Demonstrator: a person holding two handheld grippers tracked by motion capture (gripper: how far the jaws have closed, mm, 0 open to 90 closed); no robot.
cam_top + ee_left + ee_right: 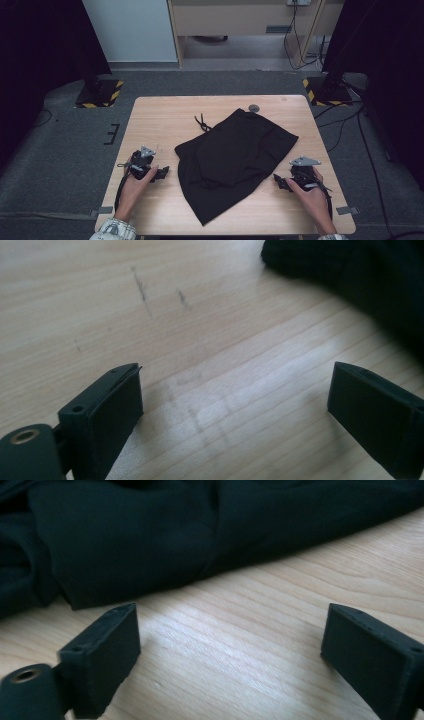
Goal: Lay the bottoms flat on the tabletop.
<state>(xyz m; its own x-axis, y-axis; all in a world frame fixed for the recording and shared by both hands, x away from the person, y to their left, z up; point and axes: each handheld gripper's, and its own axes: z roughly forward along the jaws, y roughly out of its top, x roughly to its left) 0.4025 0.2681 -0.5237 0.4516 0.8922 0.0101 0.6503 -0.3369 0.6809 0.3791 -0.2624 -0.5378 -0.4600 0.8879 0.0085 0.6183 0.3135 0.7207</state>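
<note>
Black garment (235, 155) lies between cord (202, 122) and grippers.

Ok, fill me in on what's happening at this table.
A person sits at a wooden table with a two-jaw gripper in each hand. A crumpled black garment with a drawstring lies in the middle. The left gripper and right gripper rest on either side of it, jaws open and pointing inward. Neither touches the cloth yet, so nothing is being held.

Black garment (235, 155): you have one
Drawstring (202, 122): one
Grippers: you hold two, left gripper (161, 173), right gripper (280, 182)
Table (160, 120): one
Round grey disc (254, 108): one
</note>
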